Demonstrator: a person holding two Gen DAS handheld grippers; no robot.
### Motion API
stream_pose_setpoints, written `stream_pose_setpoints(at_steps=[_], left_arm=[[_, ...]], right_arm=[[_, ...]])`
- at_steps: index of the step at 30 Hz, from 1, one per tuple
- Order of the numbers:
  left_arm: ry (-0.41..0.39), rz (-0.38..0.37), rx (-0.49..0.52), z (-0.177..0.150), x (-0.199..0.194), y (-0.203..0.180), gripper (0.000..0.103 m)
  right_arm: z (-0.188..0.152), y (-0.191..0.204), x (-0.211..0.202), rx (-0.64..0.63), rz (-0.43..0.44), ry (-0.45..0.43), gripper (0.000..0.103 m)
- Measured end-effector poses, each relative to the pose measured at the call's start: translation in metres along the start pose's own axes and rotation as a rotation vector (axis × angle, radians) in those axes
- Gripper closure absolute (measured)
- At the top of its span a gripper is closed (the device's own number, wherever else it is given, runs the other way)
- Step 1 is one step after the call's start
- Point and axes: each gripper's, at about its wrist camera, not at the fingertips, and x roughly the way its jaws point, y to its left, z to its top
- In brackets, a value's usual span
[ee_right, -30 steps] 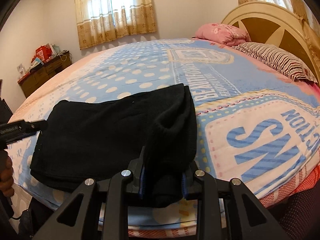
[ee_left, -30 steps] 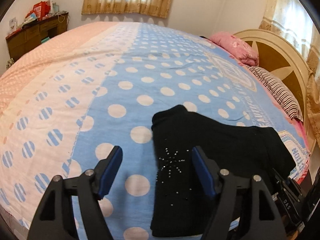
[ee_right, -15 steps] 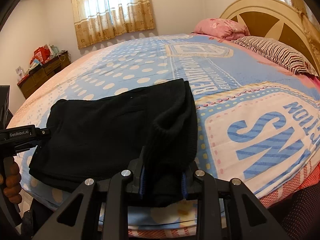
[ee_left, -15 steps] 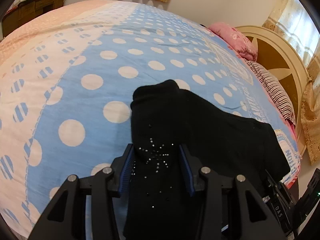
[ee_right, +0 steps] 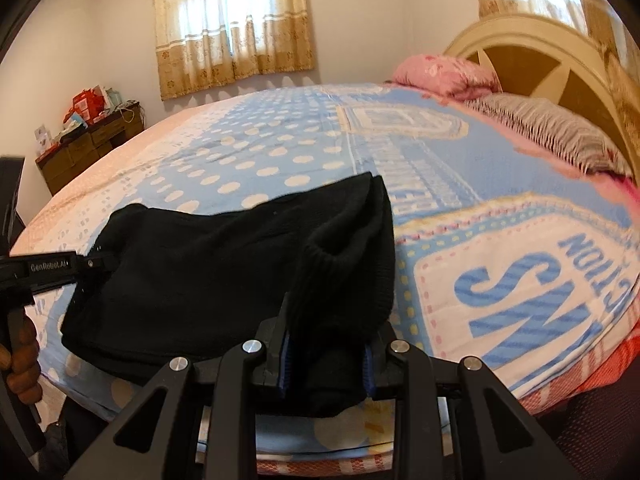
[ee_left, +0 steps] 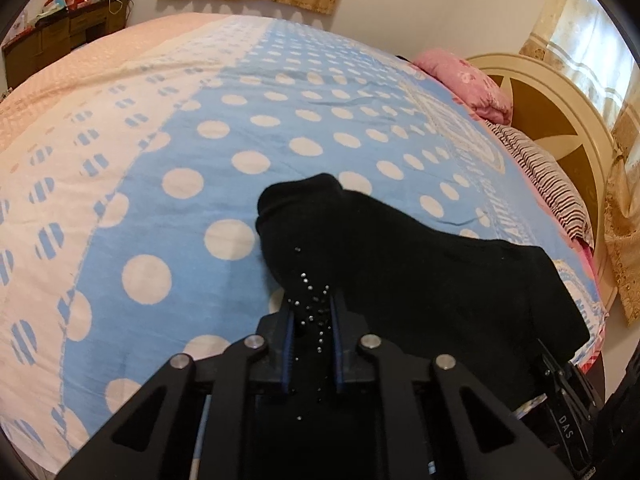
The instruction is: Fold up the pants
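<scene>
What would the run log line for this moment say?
task: fold pants | left gripper: closing on black pants | right gripper: gripping pants | bed

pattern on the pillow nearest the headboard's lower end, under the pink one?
Narrow dark-and-white stripes on the striped pillow, clearest in the left wrist view.

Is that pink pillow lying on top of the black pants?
No, the pink pillow sits far off by the headboard, while the black pants lie near the bed's edge.

left gripper (ee_left: 312, 312): black frame, blue pads, silver screws | right gripper (ee_right: 325, 354): black frame, blue pads, silver screws | white lettering "GenRobot.AI" on left gripper's side, seen from the right wrist
</scene>
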Motion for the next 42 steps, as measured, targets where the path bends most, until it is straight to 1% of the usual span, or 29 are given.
stream_pose_setpoints(at_steps=[3,8,12,22,32,40,42], left_arm=[[-0.027,0.003,0.016,0.004,-0.008,-0.002,0.091],[-0.073,0.010,0.033,0.013,-0.024,-0.003,0.091],[-0.127,0.062,0.044,0.022,-0.037,0.004,0.091],[-0.213,0.154,-0.028,0.043,-0.064,0.050,0.091],[-0.247,0.241,-0.089,0.052,-0.080,0.093,0.091],[-0.286,0.308,-0.130,0.065,-0.090,0.121,0.091],[-0.296,0.335,-0.136,0.069,-0.092,0.127,0.091]], right_arm=[[0.008,0.009,-0.006,-0.019,0.006,-0.029,0.075],[0.022,0.026,-0.008,-0.052,0.044,-0.058,0.075],[0.035,0.050,-0.008,-0.093,0.086,-0.091,0.075],[0.066,0.111,-0.001,-0.183,0.190,-0.146,0.075],[0.088,0.163,0.012,-0.242,0.281,-0.173,0.075],[0.109,0.205,0.037,-0.282,0.344,-0.179,0.075],[0.115,0.216,0.046,-0.283,0.362,-0.175,0.075]])
